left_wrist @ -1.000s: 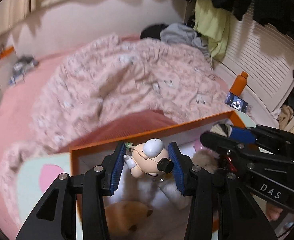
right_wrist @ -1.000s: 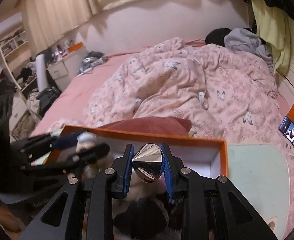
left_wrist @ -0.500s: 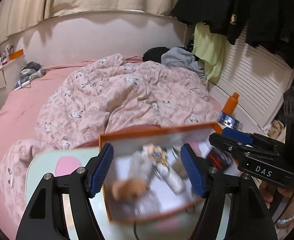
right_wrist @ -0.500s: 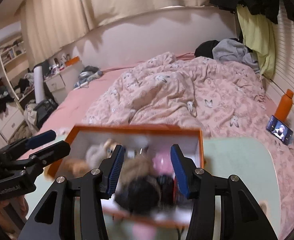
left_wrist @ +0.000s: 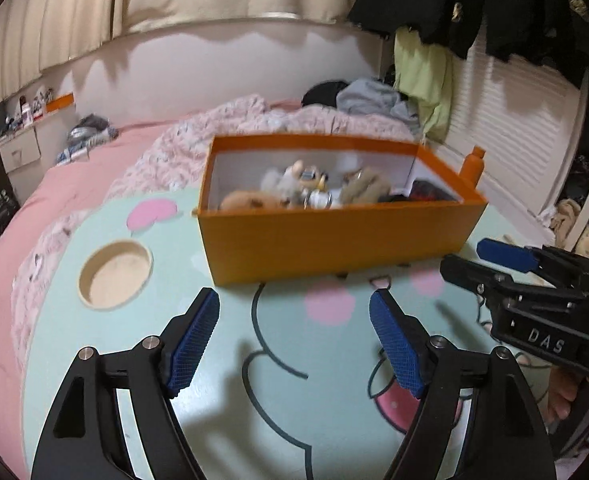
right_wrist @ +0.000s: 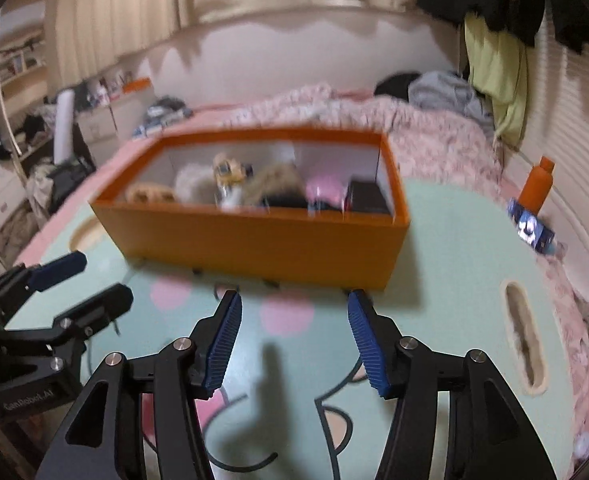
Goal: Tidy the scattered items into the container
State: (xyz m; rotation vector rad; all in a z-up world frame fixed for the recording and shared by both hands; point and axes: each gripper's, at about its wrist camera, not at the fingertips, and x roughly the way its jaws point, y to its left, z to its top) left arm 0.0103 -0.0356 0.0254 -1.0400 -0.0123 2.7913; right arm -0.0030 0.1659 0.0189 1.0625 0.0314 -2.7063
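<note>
Both empty: left gripper (left_wrist: pixel 294 336) and right gripper (right_wrist: pixel 292 338) spread wide | orange box (right_wrist: pixel 262 240) on surface (right_wrist: pixel 454 260) holds plush toys (left_wrist: pixel 246 200), figurine (right_wrist: pixel 230 172) | no strays visible, tidy looks done

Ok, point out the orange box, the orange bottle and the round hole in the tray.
orange box (right_wrist: pixel 254 240): right wrist view, on its near side wall.
orange bottle (right_wrist: pixel 537 190): right wrist view, on the middle of its body.
round hole (left_wrist: pixel 115 274): left wrist view, on the middle of the hole.
</note>
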